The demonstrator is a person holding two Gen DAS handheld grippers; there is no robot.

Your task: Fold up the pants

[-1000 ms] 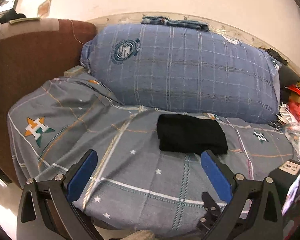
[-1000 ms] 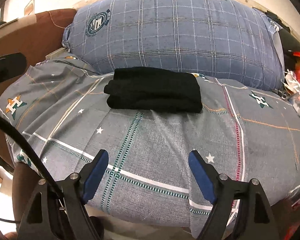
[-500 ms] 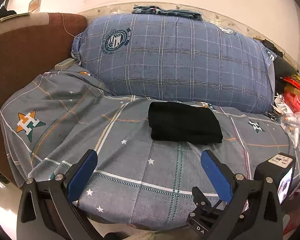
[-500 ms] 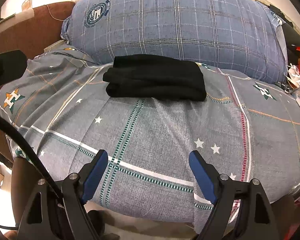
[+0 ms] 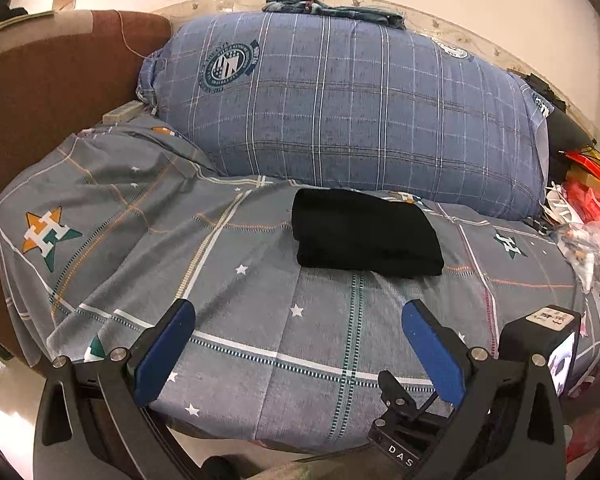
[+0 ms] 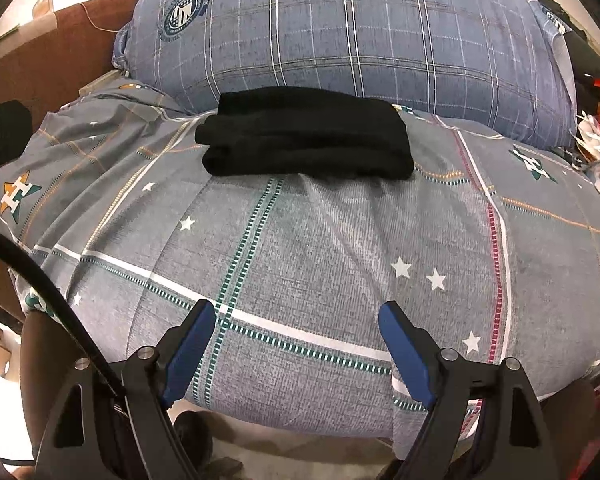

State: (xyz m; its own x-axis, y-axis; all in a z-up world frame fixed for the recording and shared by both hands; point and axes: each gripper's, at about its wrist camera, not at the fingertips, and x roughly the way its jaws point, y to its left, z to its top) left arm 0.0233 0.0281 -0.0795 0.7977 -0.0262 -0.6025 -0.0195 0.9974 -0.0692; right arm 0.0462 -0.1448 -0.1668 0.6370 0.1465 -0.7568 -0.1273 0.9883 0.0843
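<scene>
The black pants (image 5: 364, 234) lie folded into a compact rectangle on the grey patterned bed sheet (image 5: 260, 320), just in front of a big blue plaid pillow. They also show in the right wrist view (image 6: 306, 136). My left gripper (image 5: 296, 320) is open and empty, near the bed's front edge, well short of the pants. My right gripper (image 6: 296, 320) is open and empty, also at the front edge, apart from the pants.
The blue plaid pillow (image 5: 360, 112) fills the back of the bed. A brown headboard (image 5: 52, 88) stands at the left. Red and white clutter (image 5: 580, 208) sits at the right edge. The other gripper's body (image 5: 540, 344) shows at lower right.
Both grippers have shifted slightly, so the pants sit a little more central and nearer in view. The pants have not moved. Both jaws stay open.
</scene>
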